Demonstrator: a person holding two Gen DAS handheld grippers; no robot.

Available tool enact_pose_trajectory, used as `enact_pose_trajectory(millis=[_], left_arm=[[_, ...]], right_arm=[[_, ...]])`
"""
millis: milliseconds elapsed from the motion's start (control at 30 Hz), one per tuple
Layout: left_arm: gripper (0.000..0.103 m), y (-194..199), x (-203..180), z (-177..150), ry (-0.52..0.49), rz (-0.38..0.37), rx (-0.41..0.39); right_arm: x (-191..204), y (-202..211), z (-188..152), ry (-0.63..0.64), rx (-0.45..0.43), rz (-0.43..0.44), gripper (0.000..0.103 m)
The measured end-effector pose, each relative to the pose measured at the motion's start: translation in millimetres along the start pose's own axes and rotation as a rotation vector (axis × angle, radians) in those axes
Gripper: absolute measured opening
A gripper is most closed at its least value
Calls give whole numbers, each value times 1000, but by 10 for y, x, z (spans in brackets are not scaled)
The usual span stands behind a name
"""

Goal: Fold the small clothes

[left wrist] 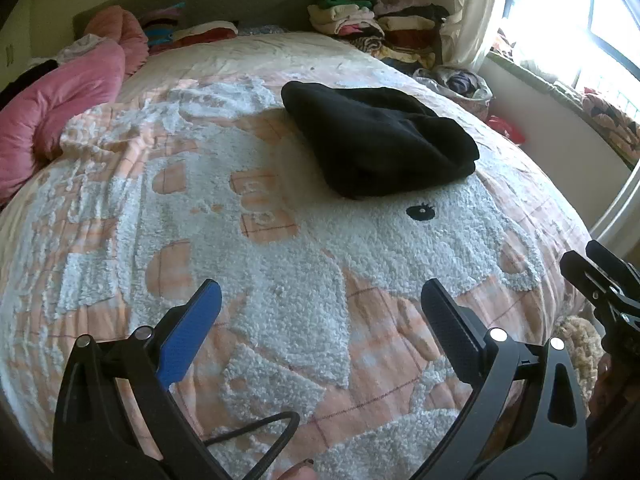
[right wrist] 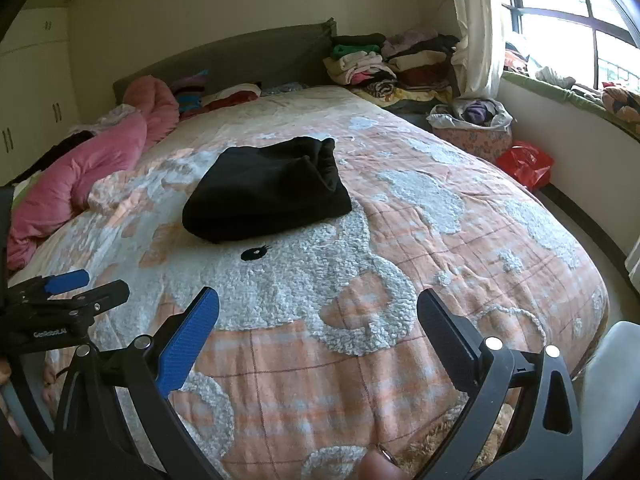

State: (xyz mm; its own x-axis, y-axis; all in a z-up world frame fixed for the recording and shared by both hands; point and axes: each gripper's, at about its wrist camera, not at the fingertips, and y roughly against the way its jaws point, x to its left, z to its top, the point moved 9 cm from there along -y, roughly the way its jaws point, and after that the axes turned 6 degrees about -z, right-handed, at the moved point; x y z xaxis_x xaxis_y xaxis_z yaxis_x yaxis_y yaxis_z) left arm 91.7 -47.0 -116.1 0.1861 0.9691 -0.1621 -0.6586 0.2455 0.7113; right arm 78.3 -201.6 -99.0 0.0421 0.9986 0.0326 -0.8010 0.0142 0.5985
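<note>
Jaws of left gripper and right gripper are released, empty. Approach black garment on bedspread low; pinch opposite corners evenly.

Home bedroom: bed, piled clothes

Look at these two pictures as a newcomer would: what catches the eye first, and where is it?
A folded black garment lies alone in the middle of the bed's peach-and-white fleecy blanket. A bunched pink quilt runs along the bed's left side, and folded clothes are stacked by the headboard near the bright window.
</note>
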Motion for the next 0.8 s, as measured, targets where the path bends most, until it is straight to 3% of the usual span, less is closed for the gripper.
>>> enact_pose_trajectory(millis=[800], left_arm=[[94, -21, 67, -20, 2, 38, 25]], right_arm=[[70, -18, 13, 27, 8, 0, 99]])
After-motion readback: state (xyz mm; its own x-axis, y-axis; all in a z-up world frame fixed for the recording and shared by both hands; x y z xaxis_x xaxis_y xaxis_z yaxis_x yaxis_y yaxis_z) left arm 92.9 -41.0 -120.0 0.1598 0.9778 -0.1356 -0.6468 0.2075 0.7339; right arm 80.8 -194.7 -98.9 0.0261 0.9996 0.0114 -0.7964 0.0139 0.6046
